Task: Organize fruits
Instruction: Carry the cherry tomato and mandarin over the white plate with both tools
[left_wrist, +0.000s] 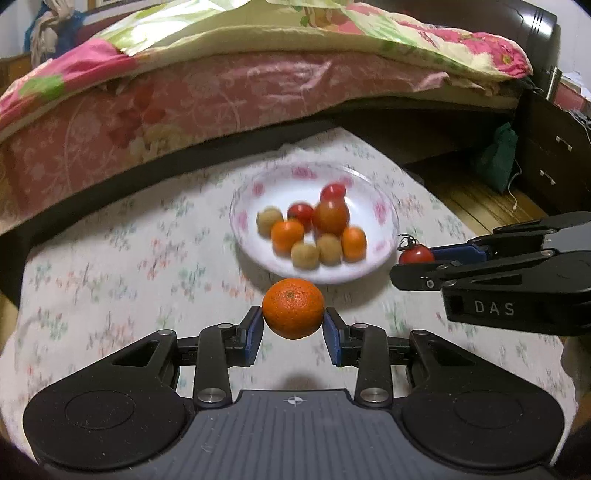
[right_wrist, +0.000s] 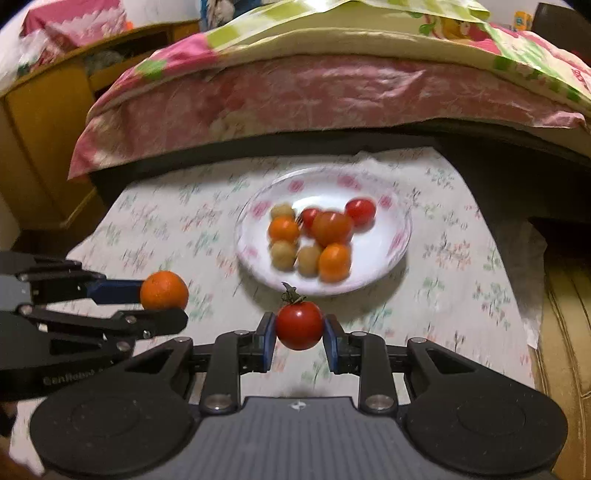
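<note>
Orange peel fills the gap between the blue pads of the left gripper (left_wrist: 293, 319): a mandarin (left_wrist: 293, 313) is clenched there and held clear of the cloth, with its shadow on the fabric beneath. The right gripper (right_wrist: 300, 326) is clamped on a red tomato (right_wrist: 299, 325) whose green stem points up toward the far side. Each tool shows in the other's view: the right one enters the left wrist view from the right edge with its tomato just beside the plate's right rim, and the left one enters the right wrist view from the left edge with the mandarin well left of the plate.

Beyond both held fruits, at the middle of a floral tablecloth (left_wrist: 110, 258), sits a white plate (left_wrist: 384, 206) with pink flowers on its rim. On it lie blurred fruits: three red tomatoes (left_wrist: 330, 216) toward the far side, two small oranges (left_wrist: 287, 233) and three tan-brown round fruits (left_wrist: 304, 254) nearer, all clustered and touching. The mandarin hangs just near of the plate's near rim.

Past the table stands a bed (left_wrist: 184, 103) with a pink floral cover and a green and pink quilt (left_wrist: 258, 26). A dark drawer cabinet (left_wrist: 550, 147) stands at the right.
</note>
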